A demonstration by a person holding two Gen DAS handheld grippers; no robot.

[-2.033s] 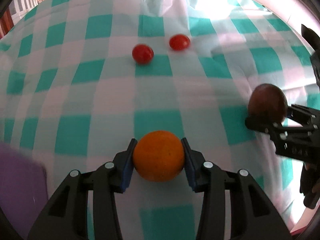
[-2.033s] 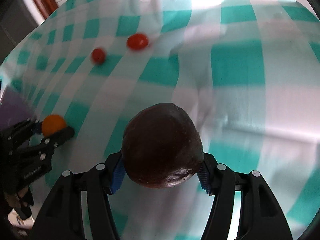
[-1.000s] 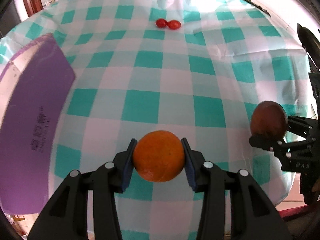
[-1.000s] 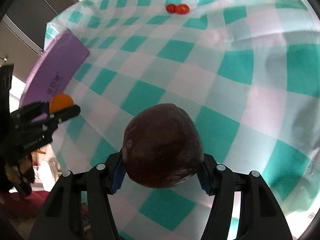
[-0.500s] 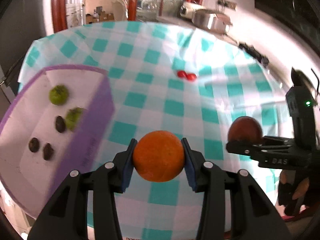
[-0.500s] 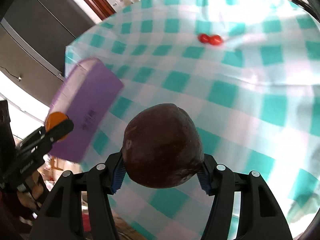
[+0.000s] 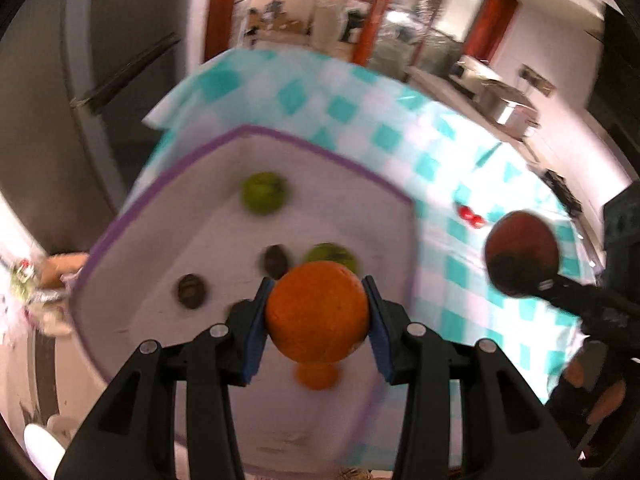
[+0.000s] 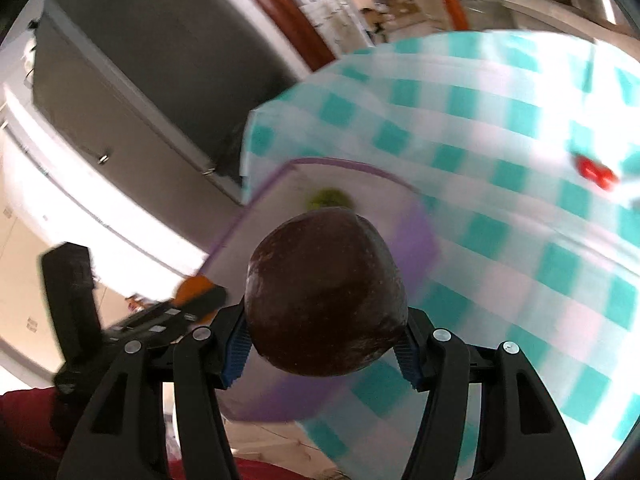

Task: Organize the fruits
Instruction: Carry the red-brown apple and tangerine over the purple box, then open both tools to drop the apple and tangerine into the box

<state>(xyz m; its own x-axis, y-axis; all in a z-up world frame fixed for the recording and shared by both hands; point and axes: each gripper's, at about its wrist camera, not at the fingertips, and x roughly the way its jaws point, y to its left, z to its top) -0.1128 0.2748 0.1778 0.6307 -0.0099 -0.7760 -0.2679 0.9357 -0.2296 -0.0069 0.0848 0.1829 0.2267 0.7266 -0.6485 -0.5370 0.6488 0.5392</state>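
Note:
My left gripper (image 7: 316,314) is shut on an orange (image 7: 316,308) and hangs over the open purple-rimmed white box (image 7: 320,148). In the box lie two green fruits (image 7: 264,192) (image 7: 330,254), several dark ones (image 7: 192,290) and a blurred orange one (image 7: 318,376). My right gripper (image 8: 326,320) is shut on a dark brown round fruit (image 8: 326,296) just right of the box (image 8: 414,248), above its near corner. The left wrist view shows that fruit (image 7: 520,248) to the right. Two red tomatoes (image 8: 596,172) stay on the checked cloth.
The teal and white checked tablecloth (image 8: 520,280) covers the table right of the box. A dark fridge (image 8: 140,80) stands behind the table's left end. A kitchen counter with metal pots (image 7: 504,108) runs along the back. The table's front edge is close below both grippers.
Both grippers have risen and swung left from over the cloth to the box, each still holding its fruit. The inside of the box has come into full view.

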